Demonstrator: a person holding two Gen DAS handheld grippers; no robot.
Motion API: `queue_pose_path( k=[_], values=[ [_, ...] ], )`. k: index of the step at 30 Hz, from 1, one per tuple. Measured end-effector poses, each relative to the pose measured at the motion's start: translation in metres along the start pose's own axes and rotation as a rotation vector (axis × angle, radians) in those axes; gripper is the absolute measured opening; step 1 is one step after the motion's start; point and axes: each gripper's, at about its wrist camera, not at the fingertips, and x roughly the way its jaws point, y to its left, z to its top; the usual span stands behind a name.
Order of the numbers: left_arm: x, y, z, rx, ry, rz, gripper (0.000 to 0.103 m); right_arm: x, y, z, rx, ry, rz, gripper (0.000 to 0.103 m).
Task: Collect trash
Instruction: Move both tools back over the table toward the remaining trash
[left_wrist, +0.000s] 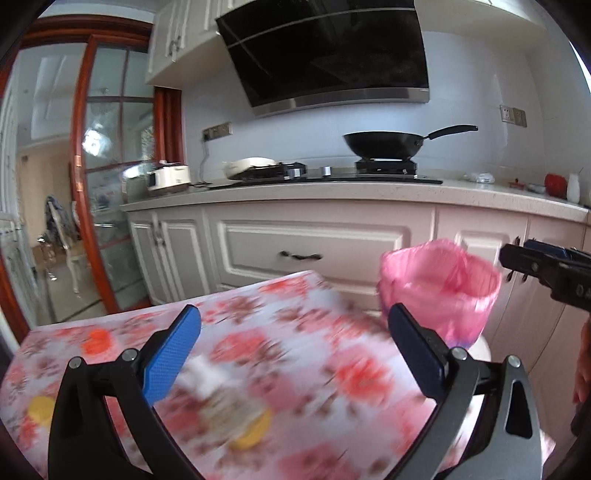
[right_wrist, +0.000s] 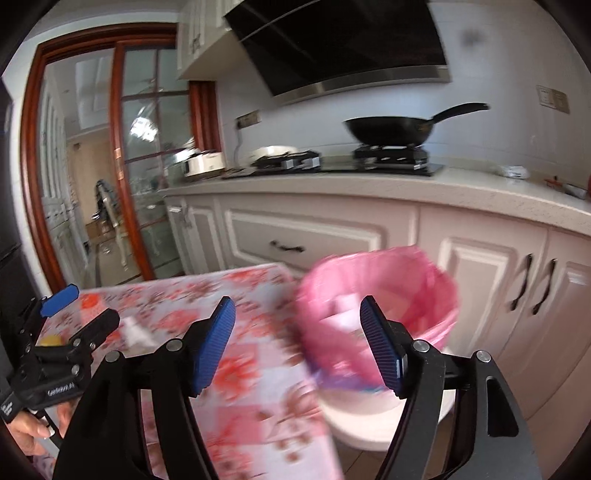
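A trash bin (left_wrist: 443, 291) lined with a pink bag stands just past the right edge of a floral-cloth table (left_wrist: 295, 354). In the right wrist view the bin (right_wrist: 376, 295) holds some pale scraps. Blurred litter lies on the cloth: a white and brown lump with a yellow piece (left_wrist: 229, 406), a yellow bit (left_wrist: 38, 410) and an orange bit (left_wrist: 96, 339). My left gripper (left_wrist: 293, 314) is open over the table with nothing between its fingers. My right gripper (right_wrist: 297, 304) is open before the bin, also holding nothing.
White kitchen cabinets (left_wrist: 314, 243) with a stone counter run behind the table. A black wok (left_wrist: 384, 144) sits on the stove under a dark hood. A glass door in a red wood frame (left_wrist: 107, 184) stands at the left. A hand (right_wrist: 33, 432) holds the left gripper.
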Motion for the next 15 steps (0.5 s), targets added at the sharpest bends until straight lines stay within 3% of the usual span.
queue_pose_path(
  k=[7, 15],
  values=[
    [-0.07, 0.061, -0.047, -0.078, 0.023, 0.071, 0.098, 0.006, 0.069, -0.036, -0.009, 0.088, 0.08, 0.071],
    [-0.109, 0.115, -0.077, -0.119, 0.064, 0.175, 0.098, 0.028, 0.145, -0.073, -0.109, 0.21, 0.161, 0.074]
  ],
)
